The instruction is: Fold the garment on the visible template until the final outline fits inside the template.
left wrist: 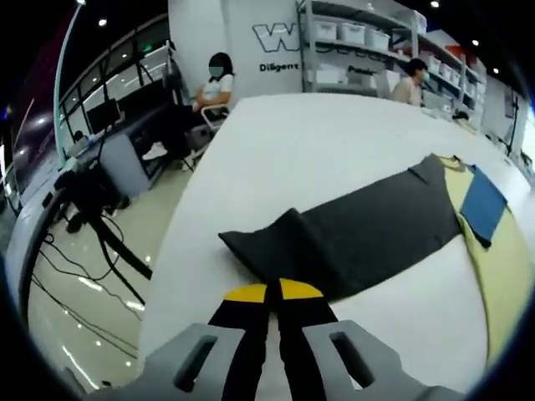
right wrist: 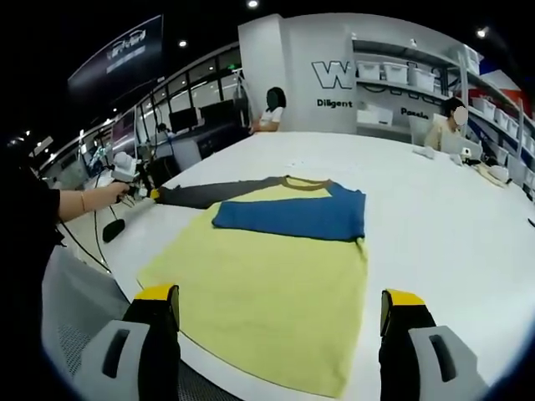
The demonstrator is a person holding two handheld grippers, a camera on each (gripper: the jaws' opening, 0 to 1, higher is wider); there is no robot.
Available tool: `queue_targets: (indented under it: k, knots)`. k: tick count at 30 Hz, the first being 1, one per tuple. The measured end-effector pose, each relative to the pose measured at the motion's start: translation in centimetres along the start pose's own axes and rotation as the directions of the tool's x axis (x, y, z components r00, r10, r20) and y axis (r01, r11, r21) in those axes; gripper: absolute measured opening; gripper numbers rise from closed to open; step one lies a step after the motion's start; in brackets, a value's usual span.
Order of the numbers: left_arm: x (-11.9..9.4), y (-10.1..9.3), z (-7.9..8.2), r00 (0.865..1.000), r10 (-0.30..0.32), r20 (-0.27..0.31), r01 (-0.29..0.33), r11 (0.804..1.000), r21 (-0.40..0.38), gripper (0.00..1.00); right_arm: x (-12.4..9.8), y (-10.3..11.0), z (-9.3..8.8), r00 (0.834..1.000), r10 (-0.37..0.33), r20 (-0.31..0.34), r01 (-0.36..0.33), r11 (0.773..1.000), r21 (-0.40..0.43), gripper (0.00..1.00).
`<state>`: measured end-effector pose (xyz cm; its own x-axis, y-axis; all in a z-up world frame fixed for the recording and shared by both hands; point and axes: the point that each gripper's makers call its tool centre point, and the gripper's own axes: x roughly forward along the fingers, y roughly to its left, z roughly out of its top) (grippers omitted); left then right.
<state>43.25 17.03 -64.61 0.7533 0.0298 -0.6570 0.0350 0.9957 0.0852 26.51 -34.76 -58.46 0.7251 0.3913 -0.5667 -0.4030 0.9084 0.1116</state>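
Note:
A yellow shirt (right wrist: 267,276) lies flat on the white table (right wrist: 435,225). Its blue sleeve (right wrist: 292,213) is folded across the chest. The dark grey sleeve (left wrist: 368,225) stretches out sideways, with its cuff bunched up at my left gripper (left wrist: 273,292), which is shut on it near the table's edge. The right gripper view shows the grey sleeve (right wrist: 196,194) running to the left gripper (right wrist: 144,192), held by a hand. My right gripper (right wrist: 280,296) stands wide open above the shirt's hem, nothing between its fingers. The blue sleeve (left wrist: 483,205) and yellow body (left wrist: 506,267) sit at the right.
The table's left edge (left wrist: 180,242) drops to a shiny floor with a tripod and cables (left wrist: 100,234). Seated people (left wrist: 216,88) and shelves of white bins (right wrist: 401,75) are at the far end. Bare tabletop (left wrist: 334,142) lies beyond the shirt.

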Motion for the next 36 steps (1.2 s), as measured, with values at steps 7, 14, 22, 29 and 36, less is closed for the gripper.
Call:
queue_targets:
  k: [7,14,22,29,36]
  knots:
    - [-0.3,-2.5,2.0,0.999,-0.047,0.018,0.046,0.997,0.068,0.0,0.3,0.4,0.0,1.0,0.012,-0.007,-0.012,1.0,-0.008,0.99]
    - [-0.6,-5.2,4.0,0.993,-0.103,0.052,0.099,0.992,0.079,0.0,0.3,0.3,0.2,1.0,0.016,0.004,-0.016,1.0,0.01,0.99]
    - [-0.7,-8.7,6.5,0.98,-0.173,0.094,0.163,0.982,0.097,0.0,0.2,0.3,0.2,1.0,0.011,0.005,-0.011,1.0,0.027,0.99]
    - [-0.8,-12.1,7.8,0.967,-0.229,0.114,0.218,0.971,0.103,0.0,0.5,0.6,-0.1,1.0,0.023,0.0,-0.023,0.999,0.026,0.99]
    - [-0.9,-15.7,9.4,0.947,-0.289,0.143,0.277,0.956,0.1,0.0,0.7,1.1,-0.3,0.999,0.037,-0.014,-0.037,0.999,0.013,0.99]
